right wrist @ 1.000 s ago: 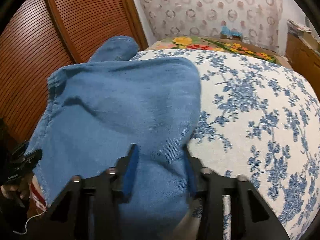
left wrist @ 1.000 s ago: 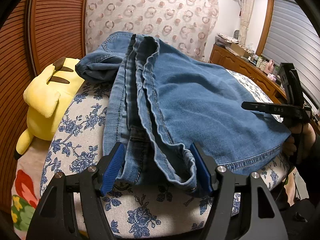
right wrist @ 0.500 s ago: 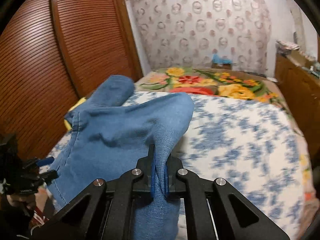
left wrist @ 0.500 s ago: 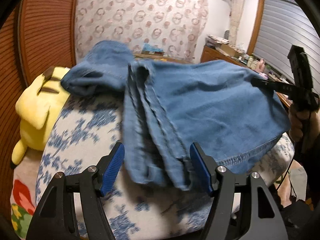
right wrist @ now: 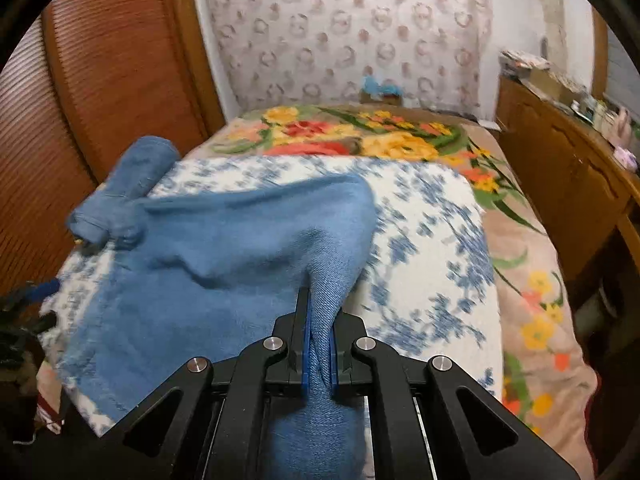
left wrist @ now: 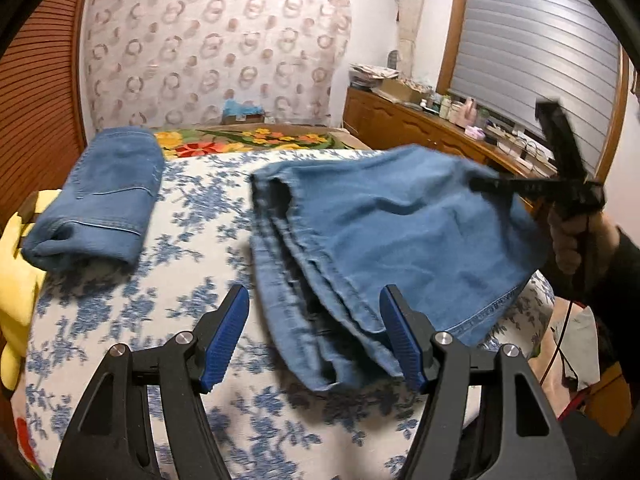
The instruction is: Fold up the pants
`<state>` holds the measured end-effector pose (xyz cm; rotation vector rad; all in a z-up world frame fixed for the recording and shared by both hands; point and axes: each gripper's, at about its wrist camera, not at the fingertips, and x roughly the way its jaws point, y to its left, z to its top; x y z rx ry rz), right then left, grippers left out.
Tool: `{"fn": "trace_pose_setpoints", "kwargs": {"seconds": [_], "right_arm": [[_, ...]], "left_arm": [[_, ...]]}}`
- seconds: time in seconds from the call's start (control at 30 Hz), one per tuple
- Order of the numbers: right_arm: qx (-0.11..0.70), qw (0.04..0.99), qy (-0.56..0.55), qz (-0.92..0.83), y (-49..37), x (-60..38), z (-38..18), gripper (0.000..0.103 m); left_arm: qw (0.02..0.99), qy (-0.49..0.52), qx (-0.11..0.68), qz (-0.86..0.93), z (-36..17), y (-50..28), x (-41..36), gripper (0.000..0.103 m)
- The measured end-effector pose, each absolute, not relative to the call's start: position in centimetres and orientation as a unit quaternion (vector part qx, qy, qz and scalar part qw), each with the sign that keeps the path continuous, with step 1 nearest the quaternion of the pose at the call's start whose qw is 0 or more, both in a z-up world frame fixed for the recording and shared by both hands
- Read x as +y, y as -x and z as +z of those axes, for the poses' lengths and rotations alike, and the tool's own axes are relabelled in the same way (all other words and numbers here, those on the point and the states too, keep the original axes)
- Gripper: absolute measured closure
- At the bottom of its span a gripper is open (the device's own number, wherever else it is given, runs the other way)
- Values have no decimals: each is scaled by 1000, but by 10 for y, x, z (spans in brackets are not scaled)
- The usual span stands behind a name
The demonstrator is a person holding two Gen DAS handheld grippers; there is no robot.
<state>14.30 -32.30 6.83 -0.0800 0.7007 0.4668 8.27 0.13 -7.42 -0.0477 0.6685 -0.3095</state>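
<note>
The jeans lie on the bed, on its blue-flowered cover, partly raised off it; a second, already folded pair sits well apart at the far left edge of the bed, beside a yellow plush toy.

The right gripper is pressed together and pinches a ridge of denim, which runs up between its blue pads and drapes away to the left across the bed; in the left wrist view that same gripper shows at the right edge of the cloth, held in a hand.

The left gripper is spread; the bunched, layered edge of the jeans hangs between its pads, nearer the right one, and whether that pad touches the cloth I cannot tell; nothing is squeezed.

The relation that matters: the long axis of the jeans runs away from both grippers toward the head of the bed, with the near end at the grippers, one at each corner; the right side is secured, the left is not. In my judgement the fold calls for the left gripper to close on its corner, so that both carry the near end forward over the far part; lifting on one corner alone would likely skew the layers.

No brand, label or writing can be read on anything.
</note>
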Motion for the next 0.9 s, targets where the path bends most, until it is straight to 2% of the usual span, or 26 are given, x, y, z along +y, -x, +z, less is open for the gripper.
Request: {"fn": "trace_pose_setpoints", "kwargs": {"seconds": [0.17, 0.43, 0.63, 0.9], "right_arm": [[312, 906, 65, 277, -123, -292, 103, 97], [306, 878, 131, 345, -103, -217, 118, 97], [327, 851, 180, 370, -102, -143, 98, 97], [380, 824, 176, 383, -115, -104, 34, 96]], "left_arm": [[932, 27, 329, -149, -76, -75, -3, 34], [939, 55, 321, -112, -79, -59, 34, 34], [941, 82, 319, -81, -85, -52, 67, 34], [942, 92, 319, -54, -93, -46, 92, 34]]}}
